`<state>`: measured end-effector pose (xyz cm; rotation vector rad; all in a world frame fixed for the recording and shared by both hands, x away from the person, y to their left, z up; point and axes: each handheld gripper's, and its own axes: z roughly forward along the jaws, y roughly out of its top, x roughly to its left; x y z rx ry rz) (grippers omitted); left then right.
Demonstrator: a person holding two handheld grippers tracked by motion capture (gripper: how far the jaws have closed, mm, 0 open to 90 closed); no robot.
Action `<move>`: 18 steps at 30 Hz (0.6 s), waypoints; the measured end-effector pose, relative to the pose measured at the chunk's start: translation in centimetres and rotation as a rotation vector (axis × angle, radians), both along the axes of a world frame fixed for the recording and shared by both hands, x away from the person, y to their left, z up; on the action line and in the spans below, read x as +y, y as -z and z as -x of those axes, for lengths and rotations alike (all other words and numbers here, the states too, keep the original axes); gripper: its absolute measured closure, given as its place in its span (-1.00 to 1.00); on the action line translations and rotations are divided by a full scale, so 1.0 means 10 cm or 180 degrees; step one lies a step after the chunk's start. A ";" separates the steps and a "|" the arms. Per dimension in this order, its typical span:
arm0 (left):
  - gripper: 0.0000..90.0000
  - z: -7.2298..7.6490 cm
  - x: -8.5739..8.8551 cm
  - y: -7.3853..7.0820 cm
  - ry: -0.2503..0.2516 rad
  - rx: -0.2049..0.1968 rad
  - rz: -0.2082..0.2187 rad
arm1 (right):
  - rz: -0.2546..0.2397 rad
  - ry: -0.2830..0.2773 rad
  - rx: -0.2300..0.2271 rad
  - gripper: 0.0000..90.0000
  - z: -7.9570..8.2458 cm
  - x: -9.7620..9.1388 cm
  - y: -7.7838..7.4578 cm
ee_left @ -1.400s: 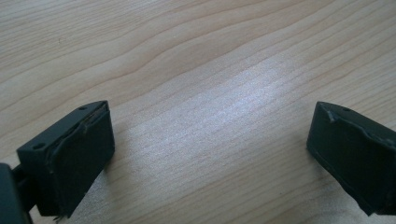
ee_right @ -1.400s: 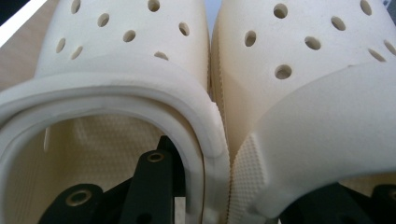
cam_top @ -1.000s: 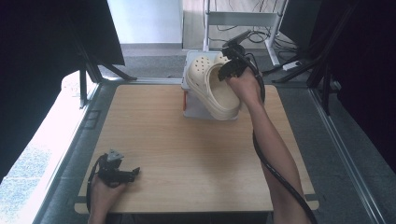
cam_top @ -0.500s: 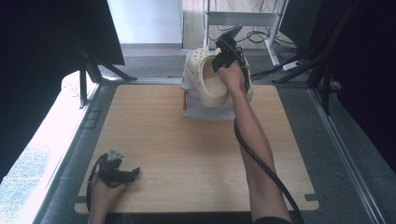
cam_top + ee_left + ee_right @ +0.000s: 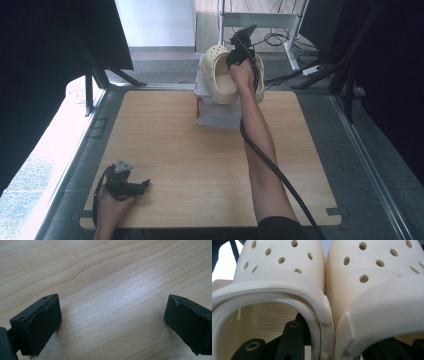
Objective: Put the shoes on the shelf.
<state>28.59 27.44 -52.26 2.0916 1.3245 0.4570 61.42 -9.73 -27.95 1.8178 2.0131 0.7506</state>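
Note:
Two cream clogs [image 5: 220,75] with round holes are held side by side at the far edge of the table, above a white stand [image 5: 215,114]. My right gripper [image 5: 239,54] is shut on them. In the right gripper view one black finger [image 5: 292,340] sits inside the left clog [image 5: 277,277], and the other is inside the right clog [image 5: 377,277], under its heel strap. The two inner walls are pinched between them. My left gripper [image 5: 136,187] rests on the wooden table [image 5: 200,160] at the near left. It is open [image 5: 112,322], with bare wood between its pads.
The white stand has a red part at its left side and sits at the middle of the table's far edge. A black cable [image 5: 272,165] trails along the right forearm. Dark frames and a metal cart [image 5: 260,20] stand beyond the table.
The right hand has carried the clogs left and slightly down, over the white stand, turning them so their openings face up. The left hand has stayed put.

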 end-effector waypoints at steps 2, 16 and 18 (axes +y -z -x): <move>-0.97 0.00 0.00 0.00 -0.0008 -0.0012 -0.0005 | -0.0012 0.0024 -0.0018 0.46 -0.05 0.00 0.01; -0.97 0.00 0.00 0.00 0.0016 0.0008 -0.0005 | 0.0152 -0.0126 0.0004 0.20 -0.19 0.06 0.12; -0.97 0.00 0.00 0.00 0.0014 0.0006 -0.0006 | 0.0116 -0.0247 0.0025 -0.02 -0.16 0.05 0.11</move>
